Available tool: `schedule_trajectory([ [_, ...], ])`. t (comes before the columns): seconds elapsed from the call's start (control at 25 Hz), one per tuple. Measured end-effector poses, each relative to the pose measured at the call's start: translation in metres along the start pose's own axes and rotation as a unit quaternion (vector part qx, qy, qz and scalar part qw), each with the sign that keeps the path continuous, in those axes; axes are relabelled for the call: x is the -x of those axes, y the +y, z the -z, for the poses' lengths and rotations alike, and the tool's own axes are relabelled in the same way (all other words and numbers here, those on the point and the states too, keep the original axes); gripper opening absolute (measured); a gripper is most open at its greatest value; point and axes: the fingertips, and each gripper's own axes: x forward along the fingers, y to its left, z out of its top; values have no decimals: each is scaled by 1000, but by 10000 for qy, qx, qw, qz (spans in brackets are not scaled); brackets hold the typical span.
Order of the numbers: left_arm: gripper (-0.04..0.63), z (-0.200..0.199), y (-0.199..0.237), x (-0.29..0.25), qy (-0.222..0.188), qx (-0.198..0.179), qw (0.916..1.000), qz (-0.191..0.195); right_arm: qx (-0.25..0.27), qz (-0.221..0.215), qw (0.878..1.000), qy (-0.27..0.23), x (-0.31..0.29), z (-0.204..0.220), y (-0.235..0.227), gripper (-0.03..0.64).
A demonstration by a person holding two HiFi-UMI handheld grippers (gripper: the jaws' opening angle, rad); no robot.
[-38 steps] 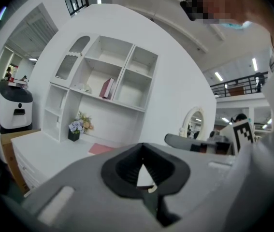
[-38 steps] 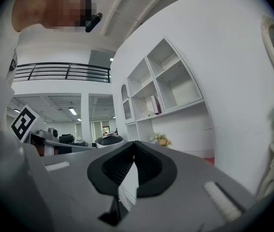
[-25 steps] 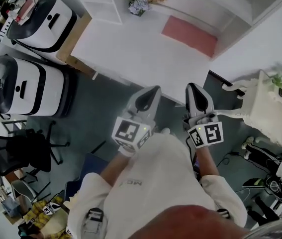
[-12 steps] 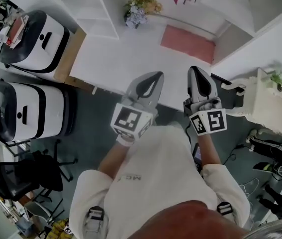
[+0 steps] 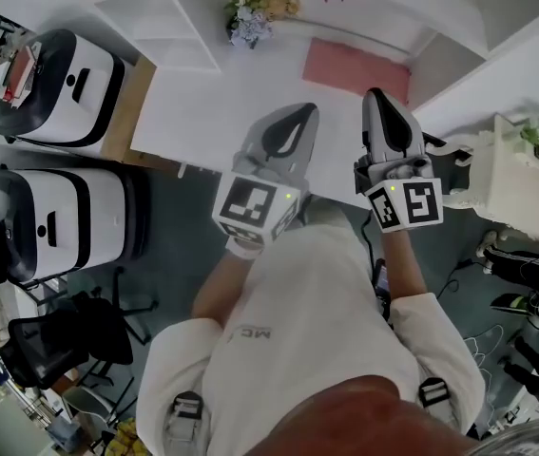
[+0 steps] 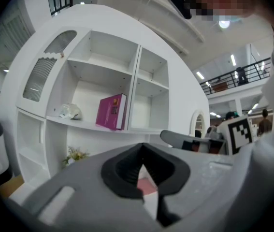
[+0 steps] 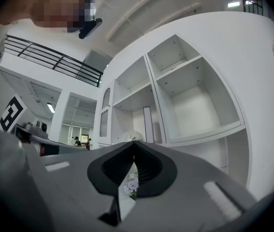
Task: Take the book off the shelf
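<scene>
The job has not begun in earnest: the magenta book [image 6: 111, 111] stands upright on the middle board of the white shelf [image 6: 137, 81], against the divider at the right end of its compartment. Nothing touches it, and both of my tools are well short of it. I judge that everything remains to be done: reaching up, opening a tool, gripping the book and drawing it out. I stand at the edge of the white surface [image 5: 231, 93] with both forearms held forward side by side, close to my body, and the tools pointing out over that edge toward the shelf. My left tool [image 6: 142, 146] has its jaws together with nothing held; through the gap below their tips only the pink mat [image 5: 356, 70] on the surface shows. My right tool [image 7: 134, 141] is likewise closed and empty, its tips meeting, with the flowers [image 5: 255, 12] at the back of the surface showing below them. In the left gripper view the book sits above and left of the tips, so that tool is aimed below it.
</scene>
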Motion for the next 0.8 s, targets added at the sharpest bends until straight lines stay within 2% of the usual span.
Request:
schedule_trajectory([
  [0.16, 2, -9, 6, -14, -68, -29, 9999, -110, -2, -96, 10000, -21, -16, -5, -8, -2],
  [0.36, 2, -20, 12, -31, -164, -78, 9995, -273, 90, -308, 9995, -74, -37, -13, -13, 35],
  [0.8, 2, -31, 34, -37, -286, -71, 9980, -568, 206, -277, 9991, -242, -104, -35, -25, 167],
])
